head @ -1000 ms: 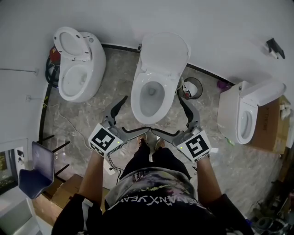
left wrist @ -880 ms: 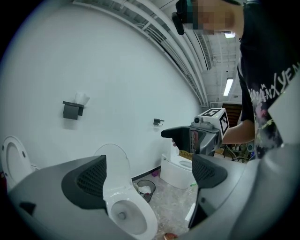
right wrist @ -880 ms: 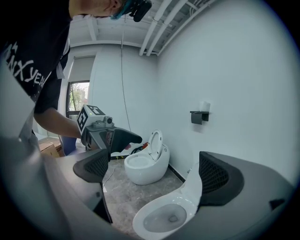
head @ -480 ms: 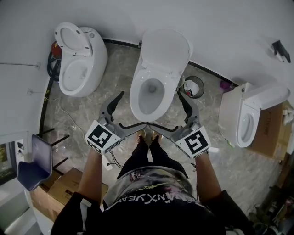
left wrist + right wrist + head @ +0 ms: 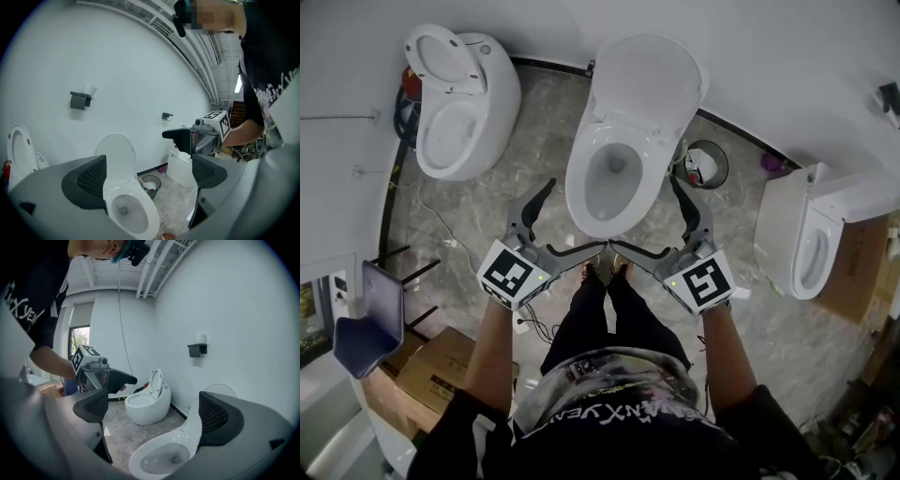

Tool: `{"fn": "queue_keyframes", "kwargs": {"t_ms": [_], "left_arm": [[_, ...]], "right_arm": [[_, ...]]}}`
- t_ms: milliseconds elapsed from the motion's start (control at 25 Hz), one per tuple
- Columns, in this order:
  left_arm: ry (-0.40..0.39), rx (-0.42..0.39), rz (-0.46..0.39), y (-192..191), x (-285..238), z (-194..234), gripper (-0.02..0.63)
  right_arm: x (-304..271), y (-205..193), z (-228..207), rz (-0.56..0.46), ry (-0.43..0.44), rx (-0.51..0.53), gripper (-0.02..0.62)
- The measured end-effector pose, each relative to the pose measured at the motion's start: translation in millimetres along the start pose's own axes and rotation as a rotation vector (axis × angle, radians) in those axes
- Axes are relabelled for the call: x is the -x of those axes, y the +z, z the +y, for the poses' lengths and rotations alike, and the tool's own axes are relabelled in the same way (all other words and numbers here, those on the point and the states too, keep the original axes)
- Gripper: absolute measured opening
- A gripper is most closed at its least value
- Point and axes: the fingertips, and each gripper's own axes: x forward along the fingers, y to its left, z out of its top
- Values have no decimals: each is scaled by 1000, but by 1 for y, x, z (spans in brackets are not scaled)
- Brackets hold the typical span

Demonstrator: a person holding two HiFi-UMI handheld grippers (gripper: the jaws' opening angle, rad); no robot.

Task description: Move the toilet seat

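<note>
a bare fixture test room: 3 toilets (image 5: 628, 131) along a white wall (image 5: 750, 47), cardboard boxes (image 5: 441, 375) on the marble floor (image 5: 534, 141).

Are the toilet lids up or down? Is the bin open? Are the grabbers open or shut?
Middle toilet: lid up, bowl uncovered.
Left toilet: lid up.
Right toilet: bowl uncovered.
Bin: open, rubbish inside.
Left gripper: jaws wide apart, empty.
Right gripper: jaws wide apart, empty.

Overhead and low views, toilet (image 5: 623, 141) shared
</note>
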Motion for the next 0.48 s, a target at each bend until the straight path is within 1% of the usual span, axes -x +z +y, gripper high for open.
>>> {"fn": "queue_keyframes", "kwargs": {"t_ms": [160,480], "left_arm": [[10,31,10,-34,-8,9,548],[25,79,35,-105,-25,24,548]], "right_arm": [[-11,-33,0,24,3,-4,584],[-24,-115,2,132,1,-52,584]]}}
